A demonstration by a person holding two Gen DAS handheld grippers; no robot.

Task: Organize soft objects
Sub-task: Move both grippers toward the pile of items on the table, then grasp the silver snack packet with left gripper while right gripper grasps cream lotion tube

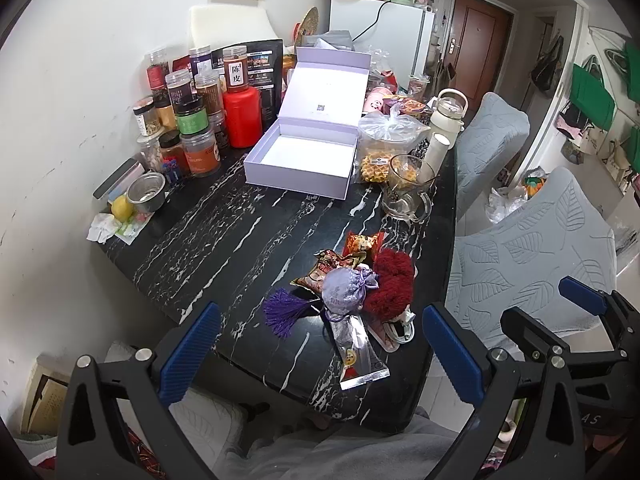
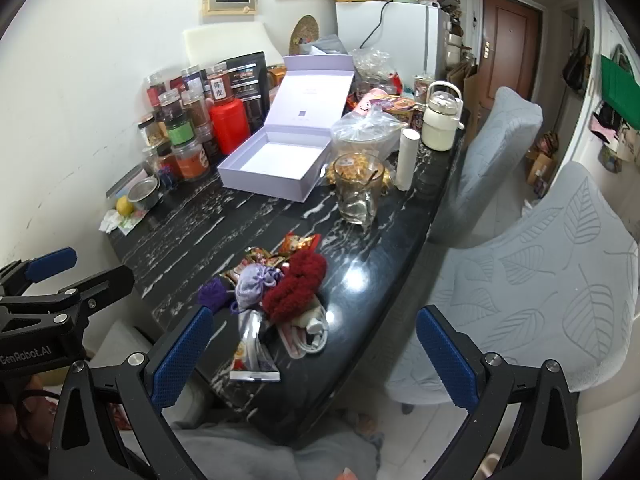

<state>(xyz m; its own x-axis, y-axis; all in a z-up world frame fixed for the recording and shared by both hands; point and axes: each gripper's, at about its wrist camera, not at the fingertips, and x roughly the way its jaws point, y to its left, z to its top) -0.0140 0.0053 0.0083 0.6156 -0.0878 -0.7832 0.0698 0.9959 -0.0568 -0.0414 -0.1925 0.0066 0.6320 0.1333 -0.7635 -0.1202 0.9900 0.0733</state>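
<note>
The soft objects lie in one heap near the front edge of the table (image 1: 224,232): a lavender drawstring sachet (image 1: 344,290) with a purple tassel (image 1: 284,312) trailing to its left, a fuzzy dark red piece (image 1: 390,284) touching it on the right, and brocade pouches (image 1: 320,270) tucked behind. A clear packet (image 1: 356,350) and a white cable (image 1: 404,326) lie just in front. Farther back stands an open lilac box (image 1: 300,156), empty with its lid propped up, likely the place meant for the heap.

The left hand-held gripper (image 1: 320,348) hovers above the heap with its fingers spread wide and nothing between them; the right hand-held gripper (image 2: 316,354) does the same, beside it.

A jar (image 1: 236,70) by the wall reads "陈皮". The left gripper's body, seen in the right view, reads "GenRobot.AI".
</note>
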